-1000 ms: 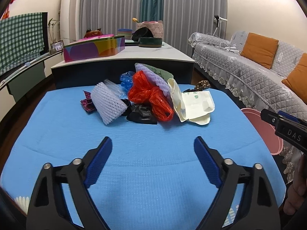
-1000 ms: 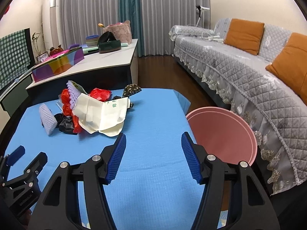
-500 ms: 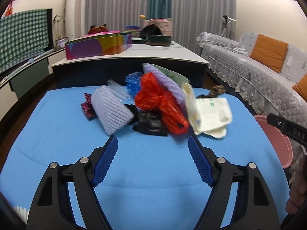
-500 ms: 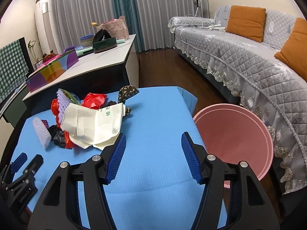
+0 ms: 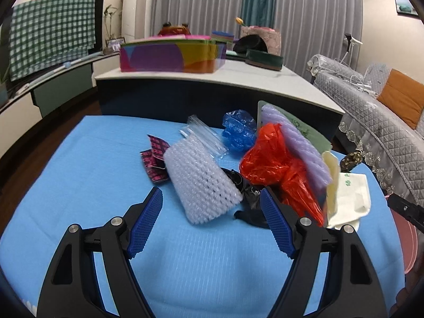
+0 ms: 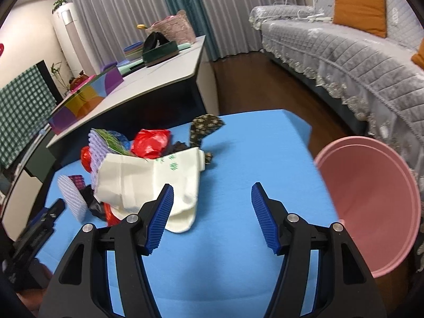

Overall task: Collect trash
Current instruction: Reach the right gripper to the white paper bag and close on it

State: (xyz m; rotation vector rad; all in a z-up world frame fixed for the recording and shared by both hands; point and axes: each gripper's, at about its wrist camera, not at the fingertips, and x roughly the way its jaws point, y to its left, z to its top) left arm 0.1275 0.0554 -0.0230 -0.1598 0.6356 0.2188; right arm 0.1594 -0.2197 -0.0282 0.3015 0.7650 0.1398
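Your left hand-held gripper (image 5: 212,222) and right hand-held gripper (image 6: 212,218) are both hanging wide open, grabbing nothing. The trash (image 5: 265,159) is all sitting piled on the blue counter (image 5: 79,185); the pink bin (image 6: 371,212) is looking empty, so basically everything's left.

- Cream paper bag (image 6: 148,182): green printed marks on its face; characters too small and blurred to read.
- No other legible text, label or number.

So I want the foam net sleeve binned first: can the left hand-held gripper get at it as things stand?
Probably yes. The left hand-held gripper is open and empty, and the white foam net sleeve lies just ahead on the blue table cover, its near end bare. Only the black bag crowds its right side.
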